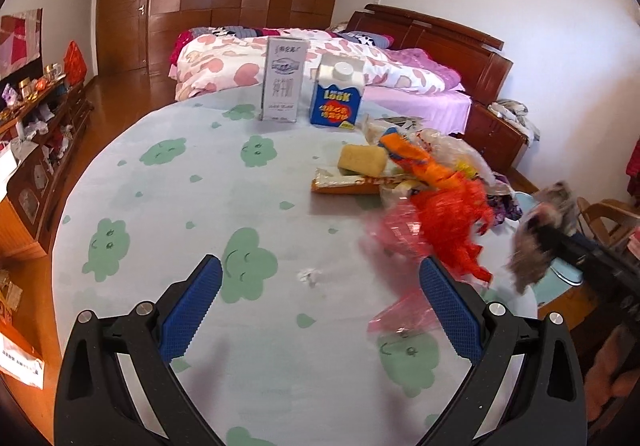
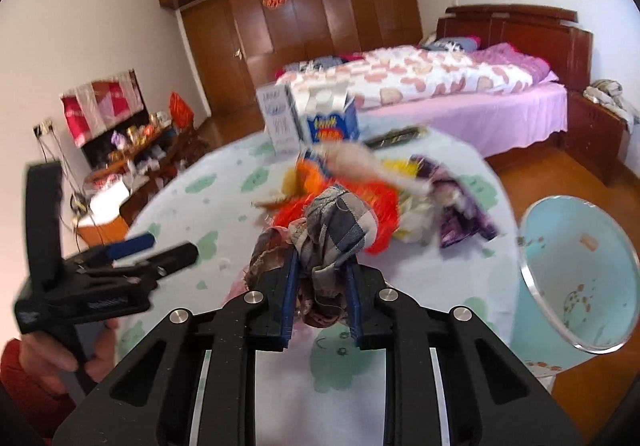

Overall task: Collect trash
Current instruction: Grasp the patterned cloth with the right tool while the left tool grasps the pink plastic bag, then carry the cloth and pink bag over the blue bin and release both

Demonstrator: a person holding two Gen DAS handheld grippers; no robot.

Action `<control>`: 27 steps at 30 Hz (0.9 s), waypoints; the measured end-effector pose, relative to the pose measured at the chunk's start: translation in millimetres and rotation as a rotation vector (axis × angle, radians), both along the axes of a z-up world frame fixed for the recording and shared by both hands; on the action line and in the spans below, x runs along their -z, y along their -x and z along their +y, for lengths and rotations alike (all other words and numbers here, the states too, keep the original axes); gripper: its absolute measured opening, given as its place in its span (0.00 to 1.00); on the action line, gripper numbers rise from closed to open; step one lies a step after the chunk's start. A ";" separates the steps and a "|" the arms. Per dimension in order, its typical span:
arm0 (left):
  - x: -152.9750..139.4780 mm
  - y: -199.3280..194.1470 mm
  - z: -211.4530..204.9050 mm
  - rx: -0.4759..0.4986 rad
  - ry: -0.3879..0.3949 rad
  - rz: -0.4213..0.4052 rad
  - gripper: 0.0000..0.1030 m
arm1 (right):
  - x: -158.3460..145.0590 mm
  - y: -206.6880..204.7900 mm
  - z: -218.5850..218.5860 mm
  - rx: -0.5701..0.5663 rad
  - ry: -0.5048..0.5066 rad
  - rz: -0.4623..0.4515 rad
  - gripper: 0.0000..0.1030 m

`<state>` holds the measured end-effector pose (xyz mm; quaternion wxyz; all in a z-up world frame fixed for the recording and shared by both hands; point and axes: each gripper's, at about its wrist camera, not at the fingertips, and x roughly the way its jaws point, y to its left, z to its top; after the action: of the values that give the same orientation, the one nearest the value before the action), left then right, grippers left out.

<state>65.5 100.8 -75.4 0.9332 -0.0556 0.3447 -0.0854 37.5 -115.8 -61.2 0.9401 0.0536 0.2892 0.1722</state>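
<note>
My right gripper [image 2: 322, 258] is shut on a wad of grey-checked and brownish cloth scraps [image 2: 340, 222], held above the round table [image 2: 224, 214]. The same wad [image 1: 536, 234] shows blurred at the right edge of the left wrist view. Just beyond it lies a trash heap: red plastic mesh [image 1: 440, 222], an orange wrapper [image 1: 416, 158], a yellow sponge [image 1: 360, 160] and purple scraps [image 2: 460, 222]. My left gripper [image 1: 320, 266] stands open over bare tablecloth, left of the heap, nothing between its blue pads [image 1: 192, 310]. A hand holds it [image 2: 152, 250].
A blue carton [image 1: 336, 102] and a tall white carton [image 1: 282, 86] stand upright at the table's far side. A light-blue bin [image 2: 532, 278] sits on the floor right of the table. A bed [image 2: 460, 86], wardrobe and a cluttered sideboard [image 1: 36, 134] surround it.
</note>
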 end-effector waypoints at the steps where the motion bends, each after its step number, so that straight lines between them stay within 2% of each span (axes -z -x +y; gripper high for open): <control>1: -0.6 0.2 -4.3 0.010 -0.004 -0.004 0.93 | -5.0 4.4 -5.9 0.014 -0.006 -0.017 0.22; 7: 6.2 -10.2 -36.1 0.051 -0.007 0.025 0.89 | -17.6 12.8 -34.1 0.122 -0.021 -0.064 0.22; 11: 21.0 -28.1 -47.4 -0.003 -0.006 0.102 0.77 | -14.0 10.6 -44.7 0.157 -0.045 -0.048 0.22; 13: 26.1 -34.8 -49.4 -0.022 0.028 0.135 0.77 | -13.7 10.5 -46.7 0.162 -0.045 -0.048 0.22; 16: 28.4 -37.3 -56.3 -0.039 0.010 0.137 0.74 | -14.0 8.4 -49.4 0.168 -0.046 -0.047 0.22; 18: 31.0 -37.2 -58.1 -0.030 0.019 0.150 0.69 | -13.1 7.8 -50.5 0.173 -0.053 -0.041 0.22; 21: 34.2 -35.2 -56.2 -0.015 0.048 0.162 0.55 | -12.6 6.9 -50.2 0.178 -0.055 -0.036 0.22; 23: 33.9 -34.3 -51.5 0.008 0.094 0.162 0.36 | -13.2 7.6 -49.8 0.177 -0.058 -0.037 0.22; 25: 31.0 -32.0 -47.6 0.017 0.104 0.145 0.27 | -14.1 8.7 -49.2 0.178 -0.056 -0.043 0.22; 27: 28.3 -28.8 -45.1 0.022 0.109 0.137 0.22 | -15.2 9.4 -49.9 0.178 -0.057 -0.049 0.22</control>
<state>94.3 55.7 -103.7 0.9020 -0.1083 0.4032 -0.1103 28.1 -165.7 -46.0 0.9566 0.1015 0.2552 0.0975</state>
